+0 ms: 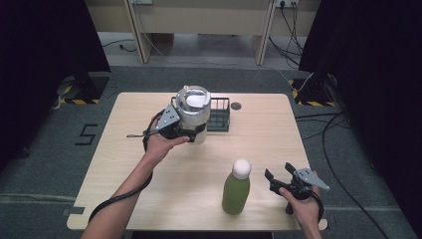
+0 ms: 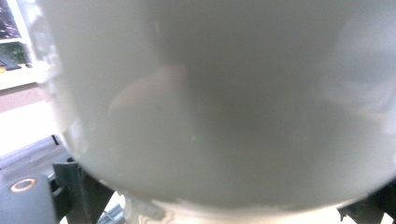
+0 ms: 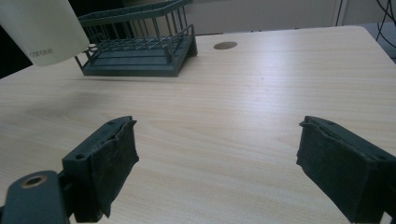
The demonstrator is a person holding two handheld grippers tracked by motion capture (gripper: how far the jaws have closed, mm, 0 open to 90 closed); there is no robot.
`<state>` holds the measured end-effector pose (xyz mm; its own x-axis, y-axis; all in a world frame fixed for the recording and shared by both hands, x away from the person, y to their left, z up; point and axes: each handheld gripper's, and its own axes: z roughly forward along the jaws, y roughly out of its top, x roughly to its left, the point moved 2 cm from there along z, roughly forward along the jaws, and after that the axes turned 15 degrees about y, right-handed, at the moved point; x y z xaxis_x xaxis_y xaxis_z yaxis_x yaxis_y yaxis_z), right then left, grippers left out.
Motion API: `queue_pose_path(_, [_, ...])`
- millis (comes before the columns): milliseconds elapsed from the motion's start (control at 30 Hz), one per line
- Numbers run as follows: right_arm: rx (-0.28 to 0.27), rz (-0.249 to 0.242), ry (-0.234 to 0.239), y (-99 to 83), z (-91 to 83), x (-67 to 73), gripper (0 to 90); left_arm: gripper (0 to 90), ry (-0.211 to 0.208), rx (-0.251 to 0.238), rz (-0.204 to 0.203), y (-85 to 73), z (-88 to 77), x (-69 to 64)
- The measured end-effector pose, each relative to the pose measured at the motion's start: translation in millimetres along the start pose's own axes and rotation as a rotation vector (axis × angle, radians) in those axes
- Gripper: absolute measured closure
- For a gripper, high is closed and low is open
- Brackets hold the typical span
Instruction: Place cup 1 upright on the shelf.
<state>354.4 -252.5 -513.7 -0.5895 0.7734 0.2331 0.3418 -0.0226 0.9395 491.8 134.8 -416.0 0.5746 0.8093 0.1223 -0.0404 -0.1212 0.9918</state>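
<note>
White tumbler [image 1: 193,113], with a grey lid, sits clamped in the left gripper [image 1: 186,130], lifted clear of the wooden table [image 1: 149,174] in front of a dark wire rack [image 1: 219,114]. In the left gripper view the tumbler's pale wall [image 2: 224,102] presses close against the camera, the black jaws hugging it from either side at the bottom corners. The left hand [image 1: 160,145] grips the tool from below. In the right gripper view the tumbler's base [image 3: 39,32] hangs above the tabletop, beside the rack [image 3: 140,44]. Further right, a green bottle [image 1: 236,188] with a round white cap stands upright on the table near the front edge. Just beside it, the right gripper [image 1: 279,175] rests low over the table's right front corner, its jaws spread wide with nothing but bare wood between them.
</note>
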Motion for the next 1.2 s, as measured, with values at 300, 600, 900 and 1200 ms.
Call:
queue_pose_path(300, [0.002, 0.007, 0.002, -1.1, 1.3, 0.1, 12.0, 9.3, 0.047, -0.022, 0.008, 21.7, 10.8, 20.3])
queue_pose_path(600, [0.003, 0.009, 0.002, -1.8, 1.7, -0.8, 12.0, 9.3, 0.077, -0.033, 0.000, 32.5, 19.3, 31.5])
queue_pose_path(900, [0.006, 0.013, 0.005, -2.4, 2.0, -0.4, 12.1, 9.3, 0.109, -0.045, -0.002, 48.3, 33.7, 43.5])
queue_pose_path(1200, [0.003, 0.014, 0.001, -2.8, 1.2, -2.6, 12.2, 9.3, 0.145, -0.046, -0.013, 53.3, 47.2, 56.9])
